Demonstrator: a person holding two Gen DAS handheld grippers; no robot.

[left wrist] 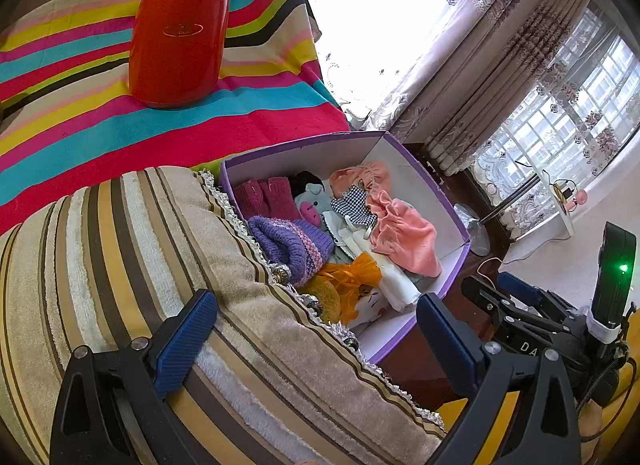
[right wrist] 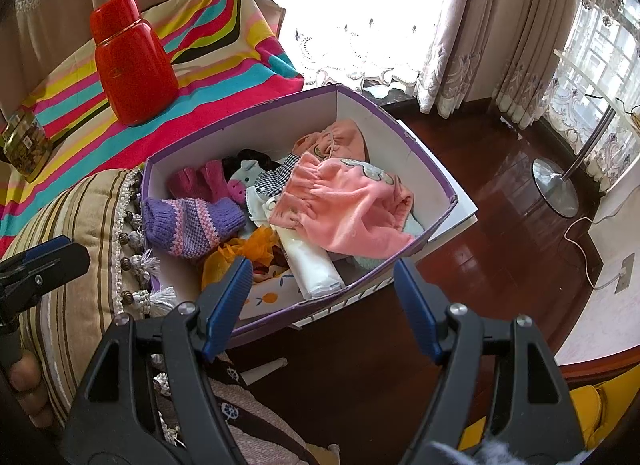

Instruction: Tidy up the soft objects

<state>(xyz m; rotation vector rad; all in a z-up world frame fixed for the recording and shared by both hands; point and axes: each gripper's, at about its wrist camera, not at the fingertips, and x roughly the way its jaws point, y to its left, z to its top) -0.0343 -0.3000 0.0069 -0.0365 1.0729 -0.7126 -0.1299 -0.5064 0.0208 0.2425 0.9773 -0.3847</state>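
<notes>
Left gripper (left wrist: 316, 341) jaws spread wide, nothing held, hovering over the striped cushion (left wrist: 120, 265). Right gripper (right wrist: 320, 309) also wide open and empty, above the near edge of the box (right wrist: 256, 121).

Box (purple outside, white inside) sits just beside the cushion, touching its fringe. Inside: pink garment (right wrist: 344, 209) on top at the right, purple knit hat (right wrist: 192, 225) at the left wall, magenta gloves (right wrist: 200, 181) behind it, plush toy (right wrist: 244, 181) mid-back, orange fabric (right wrist: 256, 245) and white folded cloth (right wrist: 312, 265) near the front.

Red flask (right wrist: 132, 61) upright on the striped cloth (left wrist: 200, 121), well apart from the box.
</notes>
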